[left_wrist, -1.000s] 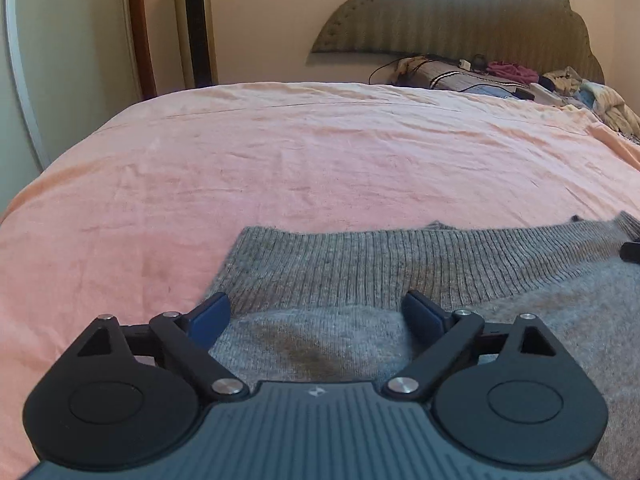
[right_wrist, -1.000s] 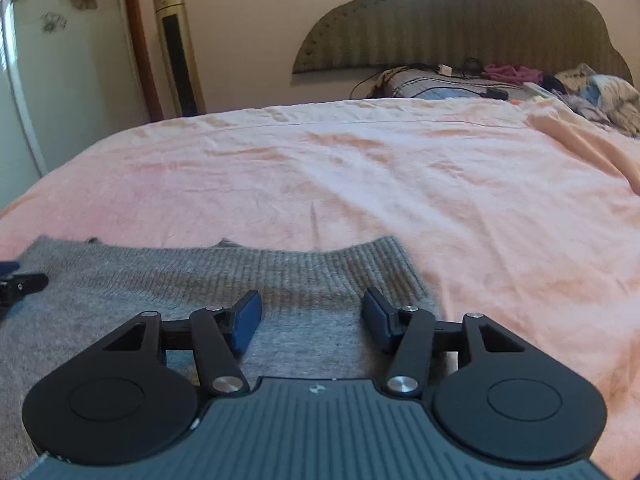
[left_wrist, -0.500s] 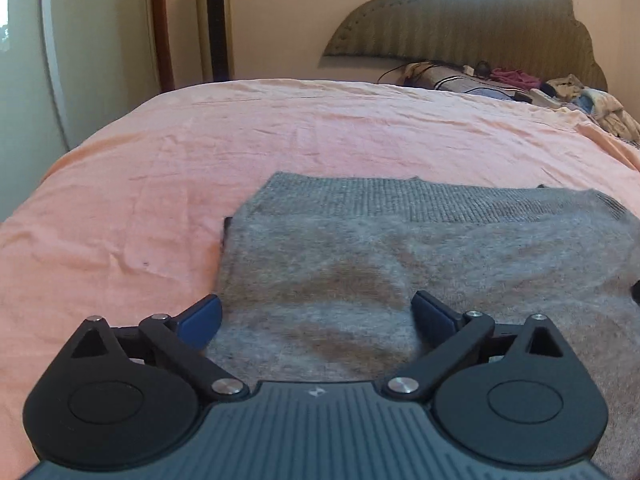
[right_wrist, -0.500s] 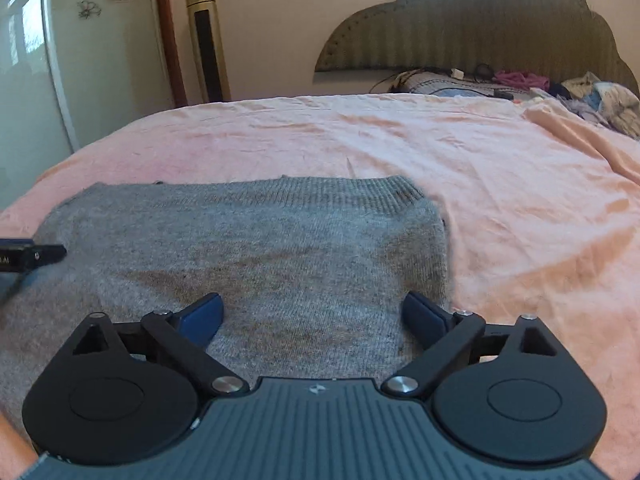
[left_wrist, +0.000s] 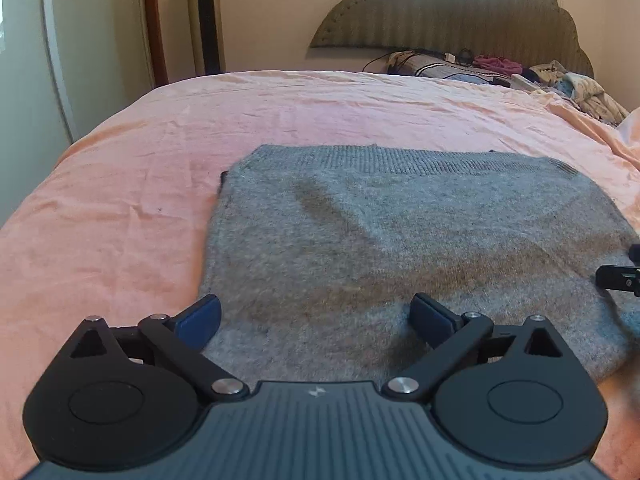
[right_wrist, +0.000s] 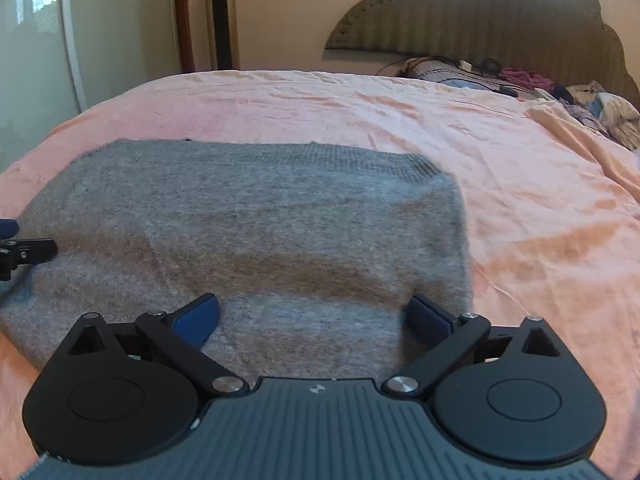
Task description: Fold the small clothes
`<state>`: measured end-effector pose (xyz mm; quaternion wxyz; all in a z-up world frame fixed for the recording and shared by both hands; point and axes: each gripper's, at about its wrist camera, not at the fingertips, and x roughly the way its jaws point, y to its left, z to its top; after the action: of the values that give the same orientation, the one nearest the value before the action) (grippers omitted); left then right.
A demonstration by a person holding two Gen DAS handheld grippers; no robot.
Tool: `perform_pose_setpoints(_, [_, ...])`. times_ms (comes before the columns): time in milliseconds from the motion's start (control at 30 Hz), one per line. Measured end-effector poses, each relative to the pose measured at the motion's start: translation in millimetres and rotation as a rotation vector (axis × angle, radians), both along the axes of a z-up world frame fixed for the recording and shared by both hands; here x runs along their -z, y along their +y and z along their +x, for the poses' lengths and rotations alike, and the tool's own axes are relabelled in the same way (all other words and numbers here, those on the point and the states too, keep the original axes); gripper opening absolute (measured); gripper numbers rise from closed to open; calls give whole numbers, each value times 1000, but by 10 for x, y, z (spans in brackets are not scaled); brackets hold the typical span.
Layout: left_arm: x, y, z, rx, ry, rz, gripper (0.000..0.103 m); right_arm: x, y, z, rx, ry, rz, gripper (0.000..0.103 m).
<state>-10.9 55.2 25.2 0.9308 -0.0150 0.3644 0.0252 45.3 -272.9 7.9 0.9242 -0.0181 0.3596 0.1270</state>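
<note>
both my grippers pulled back from the grey sweater (left_wrist: 400, 240), now lying folded flat on the pink bed (left_wrist: 120, 220); left gripper (left_wrist: 316, 320) and right gripper (right_wrist: 312, 320) jaws wide, right just opened, nothing held

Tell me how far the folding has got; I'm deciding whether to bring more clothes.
Done: the grey sweater lies folded over in a flat rectangle on the pink bedsheet, ribbed hem at the far edge. In hand: nothing; the left gripper and right gripper are open and empty. Left: probably another fold to make it compact.
</note>
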Motion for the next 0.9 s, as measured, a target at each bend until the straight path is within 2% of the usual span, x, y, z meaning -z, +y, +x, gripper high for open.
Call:
perform_pose_setpoints(67, [-57,141,-234,-25,1,-103,102,-113,-235,-215,2,-8,117,98])
perform_pose_setpoints(133, [-53,298,-511,-79,14,-248,102,-154,-500,-419,43,1,220,99])
perform_pose_setpoints(233, [52,532,-904,-202,21,-497,101,-70,-922,-652,150,84,382,99])
perform_pose_setpoints(300, [100,643,-1093,-255,-21,-623,102,45,-1117,-746,228,157,464,98])
perform_pose_setpoints(400, [186,765,-1058,-267,-20,-772,102,157,-1248,-745,251,186,599,99])
perform_pose_setpoints(533, [276,916,-816,-350,-55,-922,101,229,-1142,-491,246,193,680,99])
perform_pose_setpoints(600, [291,943,-728,-410,-60,-951,92,273,-1104,-351,224,218,706,82])
perform_pose_setpoints(633, [277,931,-680,-423,-46,-924,72,316,-1098,-294,220,237,717,60])
perform_pose_setpoints(667, [270,909,-634,-432,-17,-882,34,365,-1088,-236,217,266,715,28])
perform_pose_setpoints(700, [303,886,-580,-431,33,-845,18,407,-1084,-179,201,299,711,14])
perform_pose_setpoints(733, [341,881,-554,-432,61,-819,5,417,-1088,-152,183,299,708,14])
perform_pose_setpoints(800, [307,887,-608,-426,41,-825,4,311,-1142,-145,145,272,704,14])
perform_pose_setpoints(900, [112,834,-706,-352,-10,-796,4,9,-1295,-189,89,219,669,12])
